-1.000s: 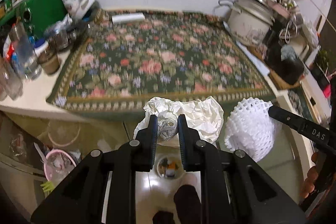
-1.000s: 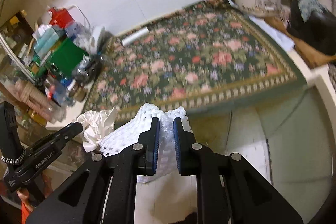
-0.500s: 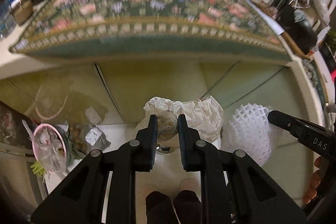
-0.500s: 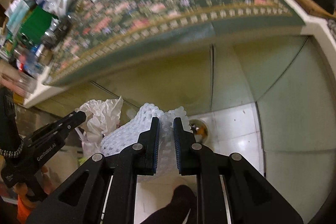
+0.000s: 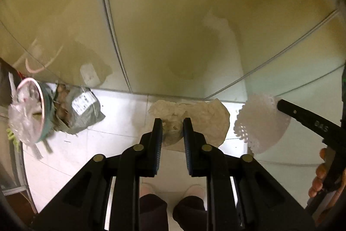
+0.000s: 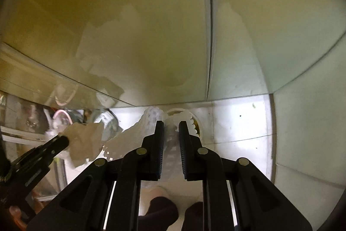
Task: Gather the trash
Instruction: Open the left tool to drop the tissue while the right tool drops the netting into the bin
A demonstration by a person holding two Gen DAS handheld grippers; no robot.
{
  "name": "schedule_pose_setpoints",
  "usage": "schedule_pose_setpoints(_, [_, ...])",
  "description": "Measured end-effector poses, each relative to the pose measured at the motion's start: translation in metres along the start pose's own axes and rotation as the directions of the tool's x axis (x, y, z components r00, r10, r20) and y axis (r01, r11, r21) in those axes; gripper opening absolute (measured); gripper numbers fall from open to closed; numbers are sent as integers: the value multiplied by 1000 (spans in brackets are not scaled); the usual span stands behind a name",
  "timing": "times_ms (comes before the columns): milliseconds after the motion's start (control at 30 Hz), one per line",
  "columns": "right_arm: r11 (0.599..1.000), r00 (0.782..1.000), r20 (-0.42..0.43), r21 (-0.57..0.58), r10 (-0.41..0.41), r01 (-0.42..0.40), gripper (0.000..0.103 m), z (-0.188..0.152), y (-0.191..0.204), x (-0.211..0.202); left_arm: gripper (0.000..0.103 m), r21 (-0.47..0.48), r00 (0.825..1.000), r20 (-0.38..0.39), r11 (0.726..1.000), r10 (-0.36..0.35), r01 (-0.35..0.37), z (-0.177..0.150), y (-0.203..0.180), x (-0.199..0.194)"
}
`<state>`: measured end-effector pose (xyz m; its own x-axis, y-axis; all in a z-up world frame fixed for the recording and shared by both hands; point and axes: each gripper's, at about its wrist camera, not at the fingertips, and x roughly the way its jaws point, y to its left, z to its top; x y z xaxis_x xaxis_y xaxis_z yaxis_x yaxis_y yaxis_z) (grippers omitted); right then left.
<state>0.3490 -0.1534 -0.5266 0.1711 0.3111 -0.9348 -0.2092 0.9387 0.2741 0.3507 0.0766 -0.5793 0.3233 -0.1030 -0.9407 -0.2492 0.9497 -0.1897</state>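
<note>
I am holding my left gripper (image 5: 172, 131) pointed steeply down at the white floor tiles (image 5: 121, 120), and its jaws are pinching a crumpled wad of white paper (image 5: 207, 120) that bulges out ahead of and to the right of the fingers. My right gripper (image 6: 170, 133) is aiming down the same way, its jaws nearly together and clamping a white foam net (image 6: 129, 140), which is spilling out to the left of the fingers. In the left view that net (image 5: 262, 122) is hanging off the tip of the right gripper (image 5: 287, 106) at the right edge, just beside the paper but apart from it, with fingers (image 5: 320, 174) of the hand wrapped on the handle below. In the right view the paper (image 6: 85, 142) is sitting in the tip of the left gripper (image 6: 62, 141) at lower left. Pale green cabinet doors (image 5: 173, 25) are filling the upper part of both views, glossy and throwing back dim reflections. At the left, on the floor against the doors, a pink-rimmed bin (image 5: 30, 114) stuffed with clear plastic is lying tipped toward me, and a grey bag (image 5: 80, 109) with a white label is resting against it. Near the bottom of the left view, two feet (image 5: 170, 207) in dark socks and pale slippers are showing between the gripper arms. Past the right gripper's fingers a round shape (image 6: 195, 121) on the tiles is peeking out, too hidden for me to name.
</note>
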Motion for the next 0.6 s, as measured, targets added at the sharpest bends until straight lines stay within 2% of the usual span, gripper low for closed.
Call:
schedule_pose_setpoints(100, [1000, 1000, -29, -23, 7, -8, 14, -4, -2, 50, 18, -3, 1000, -2, 1000, 19, -19, -7, 9, 43])
schedule_pose_setpoints(233, [998, 996, -84, -51, 38, -42, 18, -10, -3, 101, 18, -7, 999, 3, 999, 35, -35, -10, 17, 82])
schedule_pose_setpoints(333, [996, 986, -146, -29, 76, -82, 29, -13, -9, 127, 18, -14, 999, -5, 999, 34, -34, -10, 23, 108])
schedule_pose_setpoints(500, [997, 985, -157, -11, 76, -79, 30, -15, -23, 133, 18, -5, 999, -36, 1000, 18, -18, -10, 17, 139])
schedule_pose_setpoints(600, [998, 989, -135, -8, 57, -59, 36, -13, -32, 123, 19, 8, 997, -80, 1000, -9, 10, -10, 7, 159])
